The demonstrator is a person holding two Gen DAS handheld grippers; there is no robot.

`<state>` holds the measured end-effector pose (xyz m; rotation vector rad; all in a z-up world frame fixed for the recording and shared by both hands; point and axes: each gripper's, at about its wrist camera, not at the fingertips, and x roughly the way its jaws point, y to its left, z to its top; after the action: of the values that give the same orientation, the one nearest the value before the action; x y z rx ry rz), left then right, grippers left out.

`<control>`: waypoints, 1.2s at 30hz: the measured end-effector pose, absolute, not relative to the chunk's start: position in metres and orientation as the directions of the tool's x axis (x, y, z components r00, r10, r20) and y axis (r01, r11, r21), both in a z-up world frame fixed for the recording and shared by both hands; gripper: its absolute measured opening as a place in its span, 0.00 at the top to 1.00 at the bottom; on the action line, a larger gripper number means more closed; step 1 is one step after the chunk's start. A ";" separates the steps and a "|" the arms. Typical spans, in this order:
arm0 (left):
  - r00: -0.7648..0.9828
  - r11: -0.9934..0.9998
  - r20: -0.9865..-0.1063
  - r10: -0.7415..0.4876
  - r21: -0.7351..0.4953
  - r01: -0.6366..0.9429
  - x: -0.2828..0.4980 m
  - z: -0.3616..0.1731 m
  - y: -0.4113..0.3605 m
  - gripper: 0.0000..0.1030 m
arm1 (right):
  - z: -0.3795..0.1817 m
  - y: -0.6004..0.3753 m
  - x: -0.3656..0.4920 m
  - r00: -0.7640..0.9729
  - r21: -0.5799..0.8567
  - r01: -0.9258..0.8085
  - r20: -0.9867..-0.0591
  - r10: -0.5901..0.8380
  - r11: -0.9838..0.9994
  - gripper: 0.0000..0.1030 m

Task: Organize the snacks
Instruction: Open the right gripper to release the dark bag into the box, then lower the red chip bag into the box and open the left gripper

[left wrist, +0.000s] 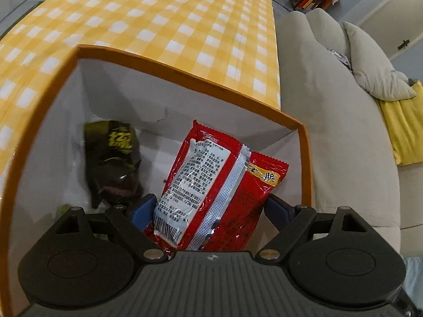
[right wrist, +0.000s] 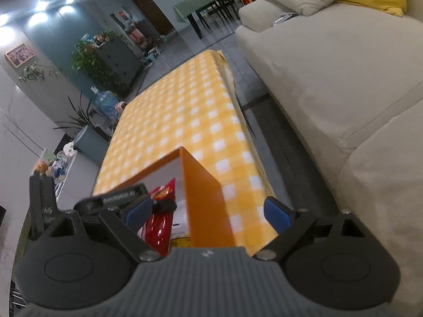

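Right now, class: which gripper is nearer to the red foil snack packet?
Left. The left gripper holds the red foil snack packet between its blue pads over the orange box. The right gripper hangs open astride the box's corner, beside the packet.

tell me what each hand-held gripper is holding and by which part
The left hand-held gripper holds the red snack packet by its lower side edges over the orange box. The right hand-held gripper holds nothing.

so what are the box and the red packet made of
Box: looks like stiff cardboard, matte orange outside, white inside, with a small tear in the lining. Red packet: glossy plastic film, likely foil-lined; it crinkles, glints, and has a silvery crimped seam.
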<state>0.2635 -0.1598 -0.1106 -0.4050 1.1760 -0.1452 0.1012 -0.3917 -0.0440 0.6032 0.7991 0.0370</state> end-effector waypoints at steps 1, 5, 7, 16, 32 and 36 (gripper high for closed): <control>0.388 0.927 -0.871 -0.302 -0.363 -0.093 0.267 -0.113 -0.165 0.02 | -0.048 -0.395 0.103 0.703 0.534 0.192 -0.660 0.264 0.823 0.13; 0.394 0.936 -0.876 -0.277 -0.338 -0.094 0.272 -0.113 -0.173 0.01 | -0.060 -0.400 0.113 0.689 0.562 0.197 -0.662 0.295 0.803 0.13; 0.385 0.934 -0.880 -0.277 -0.340 -0.105 0.272 -0.114 -0.175 0.00 | -0.062 -0.399 0.116 0.681 0.544 0.204 -0.676 0.281 0.814 0.13; 0.381 0.894 -0.832 -0.403 -0.446 -0.029 0.264 -0.088 -0.160 0.00 | -0.068 -0.393 0.122 0.662 0.529 0.203 -0.695 0.282 0.824 0.13; 0.527 0.948 -0.791 -0.312 -0.299 0.111 0.184 0.016 -0.056 0.00 | -0.024 -0.357 0.108 0.712 0.487 0.077 -0.638 0.293 0.870 0.19; 0.564 0.972 -0.794 -0.228 -0.218 0.085 0.171 0.018 -0.028 0.00 | -0.014 -0.328 0.106 0.705 0.435 0.014 -0.643 0.299 0.900 0.24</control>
<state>0.1715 -0.0281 0.0180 -0.1616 0.9551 -0.1850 0.1057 -0.3276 -0.0135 0.4317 0.7772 0.1640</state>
